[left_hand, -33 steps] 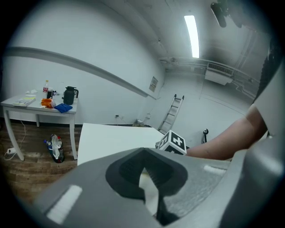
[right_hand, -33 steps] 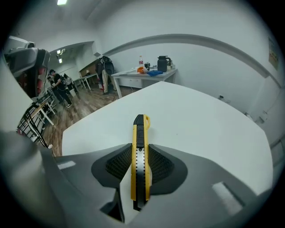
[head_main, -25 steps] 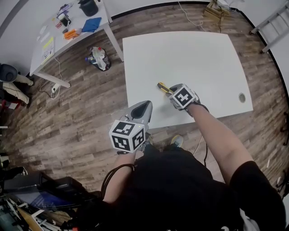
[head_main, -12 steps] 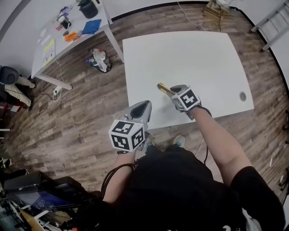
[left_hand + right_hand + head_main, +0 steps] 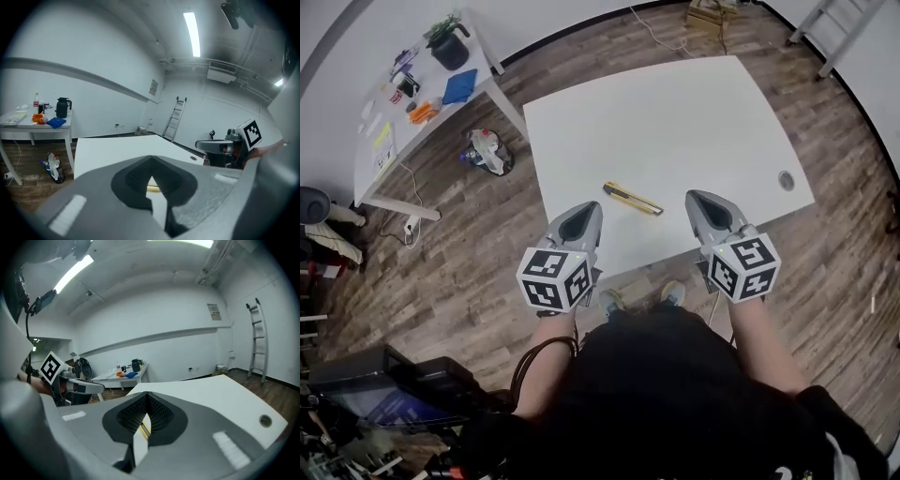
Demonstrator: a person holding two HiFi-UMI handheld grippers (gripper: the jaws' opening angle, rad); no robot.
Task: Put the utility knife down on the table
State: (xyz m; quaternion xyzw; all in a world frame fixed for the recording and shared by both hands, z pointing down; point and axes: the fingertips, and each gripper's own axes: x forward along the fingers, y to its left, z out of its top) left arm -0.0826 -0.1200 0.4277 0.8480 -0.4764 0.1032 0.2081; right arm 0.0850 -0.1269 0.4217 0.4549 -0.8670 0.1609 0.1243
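The right claw [image 5: 696,199] has drawn back from the knife [image 5: 632,198] to the near edge of the tabletop [image 5: 675,122], and the whole scene sits differently in the head view than half a second ago. The left claw [image 5: 589,208] hangs where it was, just off that edge.

There is one knife: slim, straight, yellow with dark parts. It lies flat and at a slant on the tabletop near the front edge, between the two claws and a little ahead of them, touching neither. It also shows as a thin yellow strip through the gap under each claw's tips, in the left gripper view [image 5: 152,189] and in the right gripper view [image 5: 145,429].

The two claws are both clenched and empty. In the left gripper view the left claw's [image 5: 151,159] grey jaws meet at a point, with dark ribbed pads inside. The right claw [image 5: 147,395] looks the same in its own view. Each carries one cube with black-and-white square markers, two cubes in all [image 5: 551,278] [image 5: 742,265].

The tabletop is white, smooth and rectangular, with one small round hole [image 5: 786,180] near its right edge. A second, narrower white table [image 5: 384,150] stands well apart at upper left, with a blue cloth [image 5: 459,85] among small items on it. The floor [image 5: 441,253] is wood-look planks. One metal ladder [image 5: 825,28] stands at upper right.
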